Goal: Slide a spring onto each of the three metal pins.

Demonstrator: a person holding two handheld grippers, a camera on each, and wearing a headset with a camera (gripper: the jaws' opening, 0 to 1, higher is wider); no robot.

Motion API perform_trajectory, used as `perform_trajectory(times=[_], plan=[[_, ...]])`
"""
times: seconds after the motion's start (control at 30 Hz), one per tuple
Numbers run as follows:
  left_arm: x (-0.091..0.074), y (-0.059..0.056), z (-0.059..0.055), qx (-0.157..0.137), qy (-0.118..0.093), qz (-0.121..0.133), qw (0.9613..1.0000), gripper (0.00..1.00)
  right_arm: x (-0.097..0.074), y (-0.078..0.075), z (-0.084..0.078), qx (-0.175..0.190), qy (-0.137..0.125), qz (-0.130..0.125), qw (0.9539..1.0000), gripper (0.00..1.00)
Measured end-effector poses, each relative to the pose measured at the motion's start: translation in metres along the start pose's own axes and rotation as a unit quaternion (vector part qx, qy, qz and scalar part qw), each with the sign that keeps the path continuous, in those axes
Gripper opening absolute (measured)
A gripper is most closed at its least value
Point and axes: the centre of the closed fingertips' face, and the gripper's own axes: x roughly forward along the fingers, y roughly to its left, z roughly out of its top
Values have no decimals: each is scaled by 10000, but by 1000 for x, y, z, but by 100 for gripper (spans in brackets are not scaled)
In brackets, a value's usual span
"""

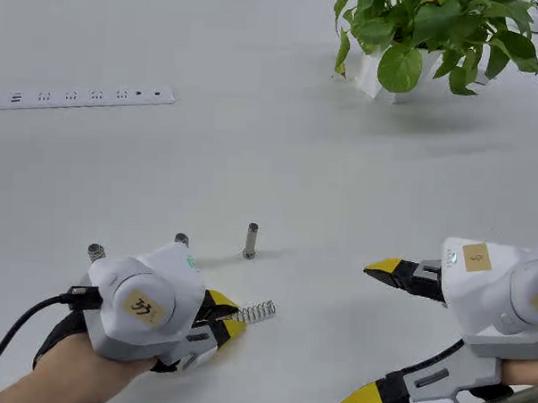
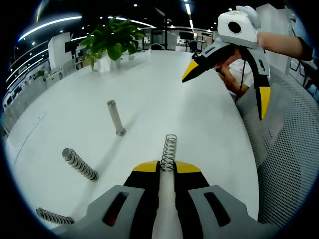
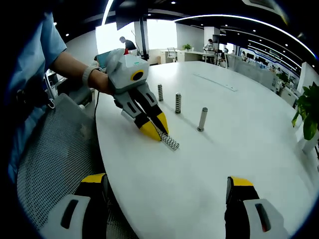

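Spring (image 2: 170, 147) silver, tightly coiled, gripped endwise in left claw (image 2: 168, 167)

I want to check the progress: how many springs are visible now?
3. One spring is held in the fingers of the left gripper; another covers the nearest pin, another the middle pin. The far pin is bare. None seems hidden.
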Motion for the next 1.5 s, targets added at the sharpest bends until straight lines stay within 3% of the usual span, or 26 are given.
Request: perform_trajectory(times=[0.33,0.6,0.87,1.13,1.5], plan=[[-7,-1,4,-134,-127,-38,9998,7,-2,1,7,22,-135,-2,9999,98],[-32,-7,12,-102,-393,-72,9991,7,-6,6,45,6,-656,37,9978,94],[-57,-14,10,-91,-527,-59,9985,7,5,18,66,-153,-775,258,9965,90],[-78,-28,18,14,-807,-210,9965,7,19,42,82,-399,-777,736,9935,73],[-93,-38,23,105,-1015,-383,9940,7,23,56,89,-620,-700,1215,9882,44]])
